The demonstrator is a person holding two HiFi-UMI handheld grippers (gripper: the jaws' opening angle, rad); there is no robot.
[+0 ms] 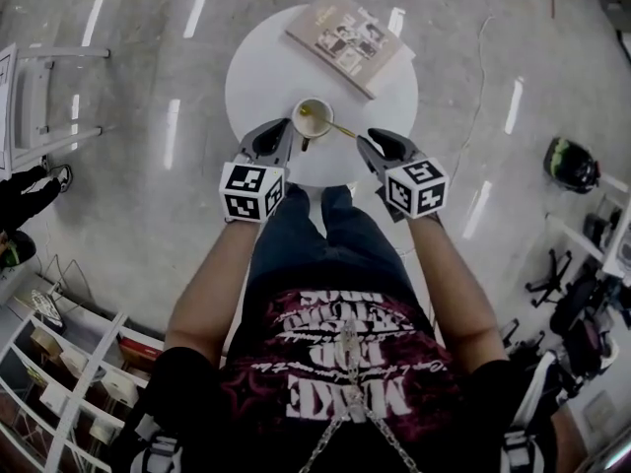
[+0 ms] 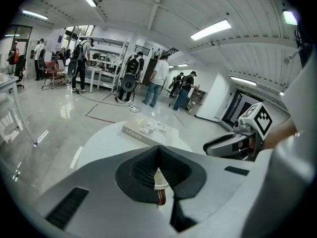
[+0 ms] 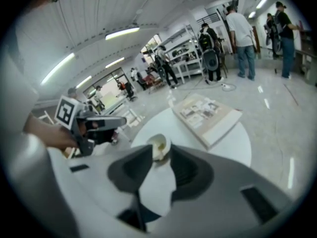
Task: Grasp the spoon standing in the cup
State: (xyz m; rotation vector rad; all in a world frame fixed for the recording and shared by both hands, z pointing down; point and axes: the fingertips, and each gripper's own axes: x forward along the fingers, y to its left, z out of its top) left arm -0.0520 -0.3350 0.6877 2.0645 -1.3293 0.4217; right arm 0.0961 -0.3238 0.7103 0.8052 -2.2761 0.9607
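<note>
Spoon [image 1: 333, 124] handle leans out of the cup [image 1: 306, 109] toward my released right tongs [image 1: 369, 146], nearer; left tongs [image 1: 282, 134] clench the cup.

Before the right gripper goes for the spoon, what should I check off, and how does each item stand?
1. Right gripper jaws apart: ok.
2. Gold metal spoon sits in the cream ceramic cup, handle leaning toward the right gripper: ok.
3. Left gripper closed on the cup's brown handle, steadying it: ok.
4. Spoon handle lined up between the right jaws: cannot tell, the right gripper view does not show it clearly.
5. Beige flat book lies clear of the path: ok.
</note>
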